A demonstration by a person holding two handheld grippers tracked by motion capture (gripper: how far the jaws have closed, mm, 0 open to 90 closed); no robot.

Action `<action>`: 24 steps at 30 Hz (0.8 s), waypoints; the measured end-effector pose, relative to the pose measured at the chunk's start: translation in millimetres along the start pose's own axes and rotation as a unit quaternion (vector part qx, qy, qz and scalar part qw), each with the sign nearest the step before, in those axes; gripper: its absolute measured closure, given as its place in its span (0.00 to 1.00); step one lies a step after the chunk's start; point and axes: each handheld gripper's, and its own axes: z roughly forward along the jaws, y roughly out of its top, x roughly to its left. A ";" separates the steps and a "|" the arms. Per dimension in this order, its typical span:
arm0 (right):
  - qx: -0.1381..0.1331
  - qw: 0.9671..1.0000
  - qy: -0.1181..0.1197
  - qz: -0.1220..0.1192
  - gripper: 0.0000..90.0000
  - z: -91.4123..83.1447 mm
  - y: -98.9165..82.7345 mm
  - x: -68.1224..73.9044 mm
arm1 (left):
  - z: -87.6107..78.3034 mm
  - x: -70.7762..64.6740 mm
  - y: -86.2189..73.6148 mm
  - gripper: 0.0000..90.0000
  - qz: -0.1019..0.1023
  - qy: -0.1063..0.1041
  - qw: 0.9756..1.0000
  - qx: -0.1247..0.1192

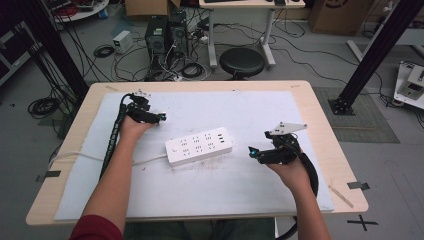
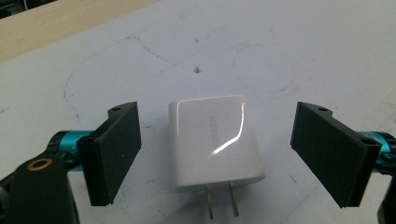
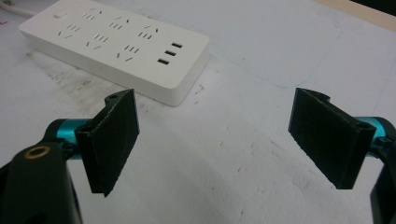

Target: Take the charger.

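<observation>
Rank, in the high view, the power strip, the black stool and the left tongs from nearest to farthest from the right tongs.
1. Power strip, just left of the right tongs at mid-table.
2. Left tongs, across the table on its left side.
3. Black stool, on the floor beyond the table.

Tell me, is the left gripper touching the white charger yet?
Apart. In the left gripper view the left gripper is open, and bare mat shows between each black jaw and the white charger lying flat between them.
</observation>
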 end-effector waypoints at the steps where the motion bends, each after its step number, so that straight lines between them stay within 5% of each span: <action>1: 0.000 1.000 0.000 0.000 0.18 0.0 0.0 0.0 | 0.9 0.2 -0.7 0.18 0.001 0.001 1.000 0.002; 17: 0.003 1.000 -0.006 0.008 0.18 -0.7 -0.6 -0.9 | 14.1 5.7 -10.6 0.32 -0.016 -0.008 0.999 0.028; 24: 0.005 1.000 -0.008 0.006 0.18 -0.5 -0.7 -1.1 | 15.9 2.3 -10.1 0.42 -0.008 -0.010 1.000 0.026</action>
